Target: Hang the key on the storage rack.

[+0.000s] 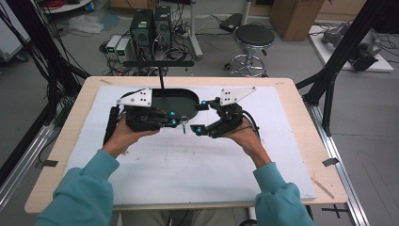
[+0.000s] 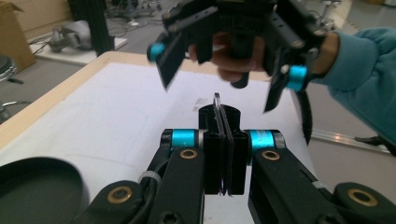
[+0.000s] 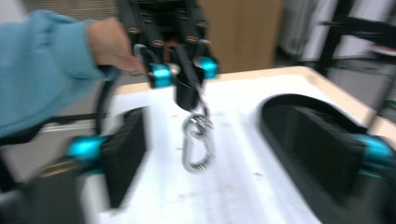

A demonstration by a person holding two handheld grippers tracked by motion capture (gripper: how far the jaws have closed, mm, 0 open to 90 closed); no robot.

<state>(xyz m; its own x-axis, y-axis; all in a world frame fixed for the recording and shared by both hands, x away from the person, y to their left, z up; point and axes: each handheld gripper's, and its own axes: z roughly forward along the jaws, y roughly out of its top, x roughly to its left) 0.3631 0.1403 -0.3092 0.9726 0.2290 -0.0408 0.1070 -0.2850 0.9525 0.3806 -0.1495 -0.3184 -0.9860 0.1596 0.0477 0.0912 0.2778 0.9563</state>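
left gripper point(image 1: 178, 123) is clenched on a small metal clip point(image 3: 198, 144), a carabiner-style snap hook with a ring at its top. the left gripper view has the jaws pressed together with a thin ring edge sticking up between them; the right gripper view has the clip dangling below those jaws, above the white mat point(image 1: 188, 165), not touching it as far as i can tell. right gripper point(image 1: 201, 117) is released, jaws spread wide, facing the left one near the middle of the table point(image 1: 291, 94), with the clip roughly lined up in the gap between its pads. the right gripper view is motion-blurred, so fine detail on the clip gate is unclear. a black dish point(image 1: 176, 101) sits on the mat just behind both grippers. handling guess: the clip is light, rigid metal, smooth and a bit slippery, and it hangs free, so it'll swing and twist if nudged. not fragile. best hold for the right side is probably across the flat sides of the lower loop body, square on, away from the spring gate; pinching the rounded edge will likely let it squirt out. close slowly, since the hanging part can rotate out of line.
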